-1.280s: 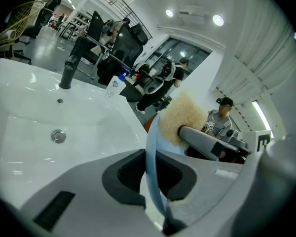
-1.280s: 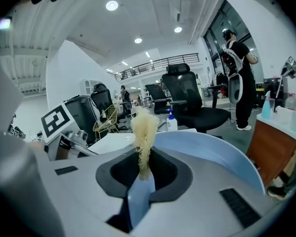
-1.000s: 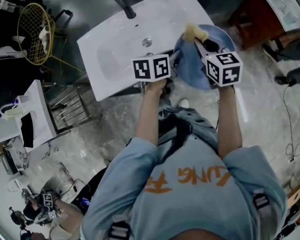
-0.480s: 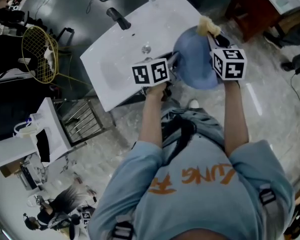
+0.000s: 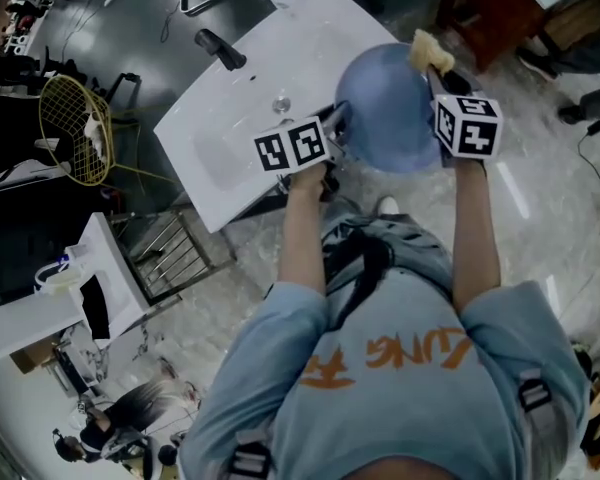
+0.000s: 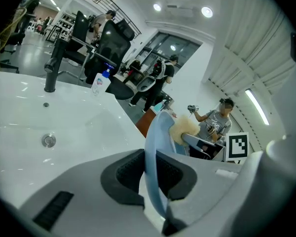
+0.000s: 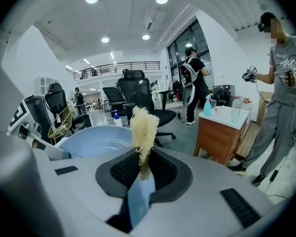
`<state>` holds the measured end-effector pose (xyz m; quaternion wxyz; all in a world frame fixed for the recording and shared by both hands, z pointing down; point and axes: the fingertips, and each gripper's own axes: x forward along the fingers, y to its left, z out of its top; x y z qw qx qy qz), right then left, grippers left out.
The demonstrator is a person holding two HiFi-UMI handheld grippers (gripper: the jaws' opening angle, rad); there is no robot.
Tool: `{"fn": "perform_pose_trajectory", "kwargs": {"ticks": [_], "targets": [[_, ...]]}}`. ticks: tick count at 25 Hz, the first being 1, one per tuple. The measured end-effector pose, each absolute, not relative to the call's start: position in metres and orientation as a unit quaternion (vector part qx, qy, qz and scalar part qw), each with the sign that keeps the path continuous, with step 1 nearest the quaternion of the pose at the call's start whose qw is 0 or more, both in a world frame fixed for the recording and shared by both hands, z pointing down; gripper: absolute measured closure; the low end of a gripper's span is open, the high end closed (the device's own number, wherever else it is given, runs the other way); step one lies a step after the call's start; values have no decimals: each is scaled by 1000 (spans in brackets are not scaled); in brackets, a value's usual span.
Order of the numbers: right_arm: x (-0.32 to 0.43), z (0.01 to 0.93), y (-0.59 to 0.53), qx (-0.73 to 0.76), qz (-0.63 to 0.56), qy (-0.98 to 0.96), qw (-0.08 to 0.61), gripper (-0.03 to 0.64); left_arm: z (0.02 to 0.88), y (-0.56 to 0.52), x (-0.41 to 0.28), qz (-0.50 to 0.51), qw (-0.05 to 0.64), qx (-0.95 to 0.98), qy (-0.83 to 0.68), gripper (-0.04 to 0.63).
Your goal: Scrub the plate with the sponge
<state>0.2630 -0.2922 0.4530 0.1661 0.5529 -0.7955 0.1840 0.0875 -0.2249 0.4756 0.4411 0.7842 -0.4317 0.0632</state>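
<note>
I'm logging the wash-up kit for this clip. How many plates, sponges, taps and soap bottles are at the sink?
plate: 1
sponge: 1
tap: 1
soap bottle: 1
Total: 4

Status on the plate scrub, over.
Left tool shut on the blue plate. Right tool shut on the yellow sponge, at the plate's far edge. Plate at end of white sink. Nothing in the way.
</note>
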Motion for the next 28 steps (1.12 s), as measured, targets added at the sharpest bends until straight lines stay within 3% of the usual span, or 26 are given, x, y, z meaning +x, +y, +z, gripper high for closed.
{"fn": "perform_pose_trajectory", "kwargs": {"ticks": [8,15,28], "targets": [[184,390,-279,412,156,-892,104,569,473,-230,83,35,449,773,-447,565],[107,400,-248,279,161,-940,115,569,469,-232,77,30,441,771,-458,565],[99,453,-253,287,193,-918,195,568,467,-229,58,18,426,775,-466,563]]}}
